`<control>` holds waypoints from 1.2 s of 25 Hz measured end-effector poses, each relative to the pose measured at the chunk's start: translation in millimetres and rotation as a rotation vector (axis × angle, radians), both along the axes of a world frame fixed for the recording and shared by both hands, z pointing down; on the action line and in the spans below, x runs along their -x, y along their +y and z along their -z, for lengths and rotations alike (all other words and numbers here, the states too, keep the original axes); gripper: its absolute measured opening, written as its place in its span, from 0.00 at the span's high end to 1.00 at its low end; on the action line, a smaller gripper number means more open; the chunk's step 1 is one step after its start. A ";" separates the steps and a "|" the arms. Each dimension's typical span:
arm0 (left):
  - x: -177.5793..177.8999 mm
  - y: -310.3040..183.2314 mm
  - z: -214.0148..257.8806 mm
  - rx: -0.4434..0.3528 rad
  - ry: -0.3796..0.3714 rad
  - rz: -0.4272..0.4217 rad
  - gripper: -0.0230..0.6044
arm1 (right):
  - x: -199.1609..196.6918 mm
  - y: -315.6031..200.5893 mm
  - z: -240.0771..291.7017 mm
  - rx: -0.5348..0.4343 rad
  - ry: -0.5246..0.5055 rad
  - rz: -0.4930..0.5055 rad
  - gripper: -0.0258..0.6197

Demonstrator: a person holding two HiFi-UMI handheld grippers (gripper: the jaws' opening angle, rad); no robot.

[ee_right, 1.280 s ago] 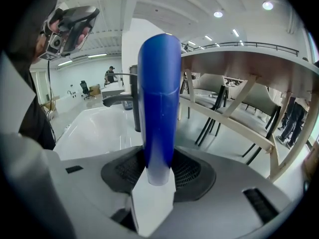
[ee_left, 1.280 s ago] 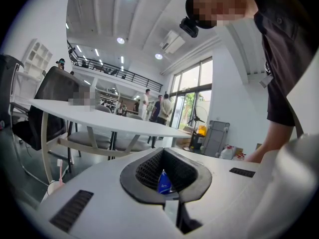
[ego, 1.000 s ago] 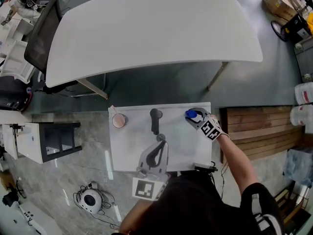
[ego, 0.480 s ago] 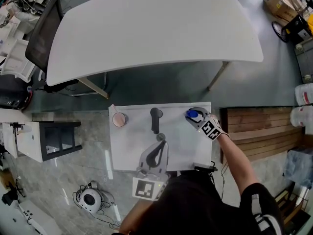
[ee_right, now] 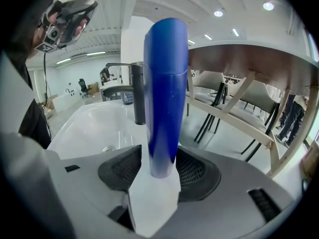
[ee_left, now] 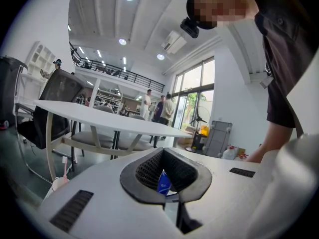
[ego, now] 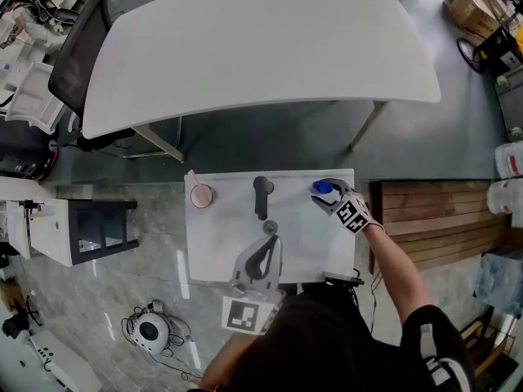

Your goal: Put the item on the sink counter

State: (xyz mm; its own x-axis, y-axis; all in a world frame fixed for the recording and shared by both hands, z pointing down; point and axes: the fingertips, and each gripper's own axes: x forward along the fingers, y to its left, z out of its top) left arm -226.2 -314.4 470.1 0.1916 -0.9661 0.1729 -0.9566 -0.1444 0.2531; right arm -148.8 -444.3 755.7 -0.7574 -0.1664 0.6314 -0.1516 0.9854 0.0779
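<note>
A tall blue plastic bottle [ego: 320,189] stands upright on the white sink tabletop [ego: 221,243], at its far right corner and close to both the far edge and the right edge. The right claw [ego: 324,194] reaches round it from the near right. In the right gripper view the bottle [ee_right: 164,93] rises between the dark ribbed pads [ee_right: 119,168], which are spreading apart. White tabletop shows between the left pad and the bottle, so the grip is released.

The left claw [ego: 269,239] lies low over the near middle of the tabletop. Its pads meet at the tips and it is clenched on nothing. The left gripper view looks through the hollow between the pads toward the distant blue bottle [ee_left: 163,182].

A black faucet [ego: 261,196] stands at the far middle, left of the bottle and apart from it, with the basin [ee_right: 94,128] in front of it. A pink cup [ego: 201,195] sits at the far left corner.

The strip along the right edge is narrow. Beyond it lies a brown slatted wooden platform [ego: 433,219]. Past the far edge is open grey floor, then a large white table [ego: 261,39].
</note>
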 end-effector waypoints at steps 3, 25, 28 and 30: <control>1.1 5.1 -0.3 0.002 0.002 0.004 0.94 | -2.5 3.3 -4.8 0.012 0.010 -0.020 0.64; -73.3 74.9 27.8 -0.094 -0.056 0.021 0.94 | -109.2 82.3 58.1 0.288 -0.142 -0.497 0.94; -81.8 90.8 30.4 -0.086 -0.057 0.059 0.94 | -119.2 98.2 78.5 0.325 -0.182 -0.539 0.94; -87.4 99.7 30.9 -0.086 -0.071 0.074 0.94 | -124.9 107.2 92.5 0.314 -0.190 -0.547 0.94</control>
State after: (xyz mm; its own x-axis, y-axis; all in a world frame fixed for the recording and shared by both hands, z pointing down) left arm -138.8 -214.8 439.3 0.1094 -0.9890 0.0999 -0.9805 -0.0909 0.1741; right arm -23.9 -337.1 663.2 -0.7188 -0.3888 0.5764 -0.6200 0.7336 -0.2784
